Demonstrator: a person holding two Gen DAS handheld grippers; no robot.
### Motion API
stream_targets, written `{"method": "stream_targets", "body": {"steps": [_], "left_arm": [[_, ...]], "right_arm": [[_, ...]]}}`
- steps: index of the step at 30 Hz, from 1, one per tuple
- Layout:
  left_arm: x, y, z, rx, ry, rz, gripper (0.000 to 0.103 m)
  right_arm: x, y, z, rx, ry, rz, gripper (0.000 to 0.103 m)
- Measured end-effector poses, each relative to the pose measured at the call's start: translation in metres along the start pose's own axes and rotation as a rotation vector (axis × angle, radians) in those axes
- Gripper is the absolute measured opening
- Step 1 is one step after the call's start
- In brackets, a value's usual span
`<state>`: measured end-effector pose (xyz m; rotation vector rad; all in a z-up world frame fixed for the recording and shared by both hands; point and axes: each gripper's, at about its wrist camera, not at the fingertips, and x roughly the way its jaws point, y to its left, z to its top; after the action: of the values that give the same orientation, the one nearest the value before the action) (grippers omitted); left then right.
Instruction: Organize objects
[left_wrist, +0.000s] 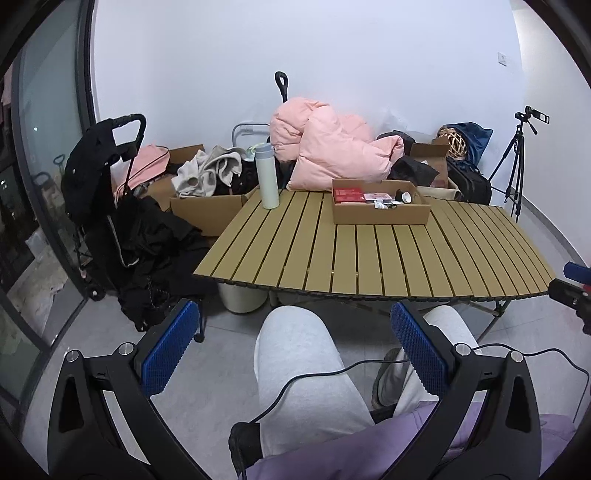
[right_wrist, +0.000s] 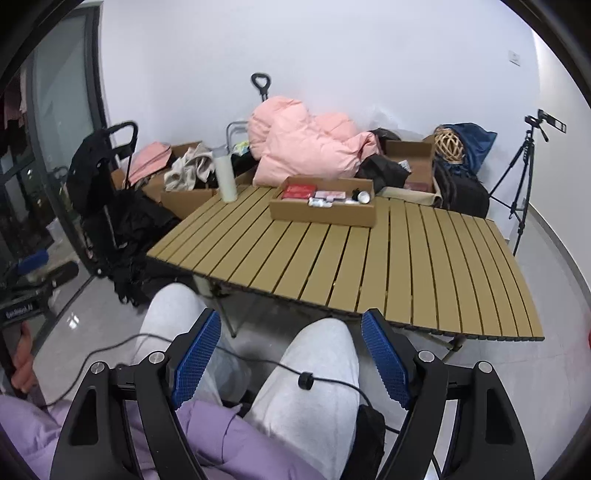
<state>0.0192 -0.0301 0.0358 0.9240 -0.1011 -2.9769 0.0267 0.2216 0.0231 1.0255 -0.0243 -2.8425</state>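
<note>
Your left gripper (left_wrist: 293, 349) and right gripper (right_wrist: 290, 356) both gape wide, holding nothing, low in frame above your knees; the cardboard box (left_wrist: 380, 212) sits mid-frame on the slatted table (left_wrist: 369, 258).

The right gripper (right_wrist: 290, 356) hangs wide open over grey-trousered knees (right_wrist: 317, 365); a cardboard box (right_wrist: 322, 212) and white bottle (right_wrist: 226, 177) stand along the table (right_wrist: 424, 266) far edge.

Probably a spare room at home: folding slat table (left_wrist: 369, 243), pink quilt (left_wrist: 332, 151), boxes of clothes (left_wrist: 207, 184), stroller (left_wrist: 99, 177), camera tripod (left_wrist: 517, 166).
</note>
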Motion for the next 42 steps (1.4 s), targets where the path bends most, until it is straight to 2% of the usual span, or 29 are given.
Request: {"method": "stream_targets", "body": {"steps": [3, 13, 42], "left_arm": [[0.001, -0.001, -0.002, -0.001, 0.006, 0.006, 0.103], [-0.002, -0.009, -0.005, 0.016, 0.002, -0.001, 0.103], [-0.004, -0.013, -0.009, 0.036, -0.012, 0.002, 0.103]], "right_arm": [[-0.001, 0.003, -0.002, -0.019, -0.012, -0.021, 0.082], [0.0, -0.001, -0.001, -0.007, -0.016, 0.006, 0.082], [0.0, -0.001, -0.004, 0.008, -0.026, 0.004, 0.082]]}}
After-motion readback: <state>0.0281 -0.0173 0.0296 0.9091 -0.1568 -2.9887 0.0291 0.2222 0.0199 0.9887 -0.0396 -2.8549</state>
